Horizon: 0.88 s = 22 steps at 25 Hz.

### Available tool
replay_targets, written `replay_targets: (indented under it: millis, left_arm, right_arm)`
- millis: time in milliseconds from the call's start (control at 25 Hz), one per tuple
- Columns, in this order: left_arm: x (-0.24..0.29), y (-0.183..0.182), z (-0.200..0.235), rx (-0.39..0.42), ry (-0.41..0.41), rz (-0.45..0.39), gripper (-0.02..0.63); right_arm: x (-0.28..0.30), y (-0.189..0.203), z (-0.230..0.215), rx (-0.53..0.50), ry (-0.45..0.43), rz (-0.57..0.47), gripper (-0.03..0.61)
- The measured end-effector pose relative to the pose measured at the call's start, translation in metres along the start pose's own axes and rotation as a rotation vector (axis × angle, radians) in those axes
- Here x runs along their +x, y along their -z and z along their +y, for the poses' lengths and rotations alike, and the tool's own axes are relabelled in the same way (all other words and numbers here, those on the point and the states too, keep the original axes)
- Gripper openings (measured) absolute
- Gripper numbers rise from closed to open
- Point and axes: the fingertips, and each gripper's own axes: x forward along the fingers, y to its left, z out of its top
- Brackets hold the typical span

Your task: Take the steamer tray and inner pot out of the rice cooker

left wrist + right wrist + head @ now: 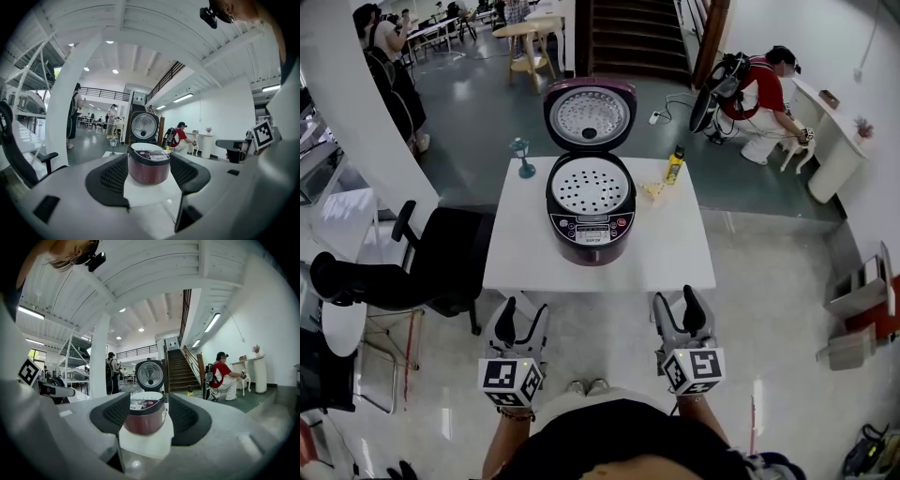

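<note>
While the person stands at the near edge of a white square table (525, 267), a dark red round rice cooker (591, 220) sits on it at twelve o'clock from them. Its domed lid (590, 114) is swung up and back. A white perforated steamer tray (591, 186) lies in the cooker's mouth and covers whatever is beneath it, so the inner pot cannot be seen.

The left gripper (521, 317) is off the table's front edge at the cooker's seven o'clock, and the right gripper (677, 311) at its five o'clock. Both sets of jaws stand wide apart and grip nothing. Each gripper view shows the cooker framed in the gap between its black pads but well beyond them, untouched.

On the tabletop, a small yellow bottle (675, 165) stands at the cooker's two o'clock and a teal stemmed ornament (522, 157) at its ten o'clock.

A black office chair (441, 262) stands just beside the table at nine o'clock. Across the room, at two o'clock, a person in a red shirt (764, 94) crouches by a white counter.
</note>
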Motion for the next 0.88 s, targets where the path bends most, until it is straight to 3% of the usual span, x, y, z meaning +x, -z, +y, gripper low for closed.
replay_targets:
  millis: [360,560,880]
  left_arm:
    - [0.003,0.012,-0.019,-0.020,-0.011,0.009,0.270]
    - [0.001,0.024,-0.014,-0.034,-0.041,0.045,0.270]
    - [0.019,0.024,-0.005,-0.020,-0.061,0.034,0.270]
  right_arm:
    - [0.006,0.018,-0.014,-0.103,-0.037,0.076,0.238]
    - [0.007,0.016,-0.014,-0.092,-0.070,0.043,0.238]
    - [0.029,0.023,-0.018,-0.082,-0.093,0.038,0.216]
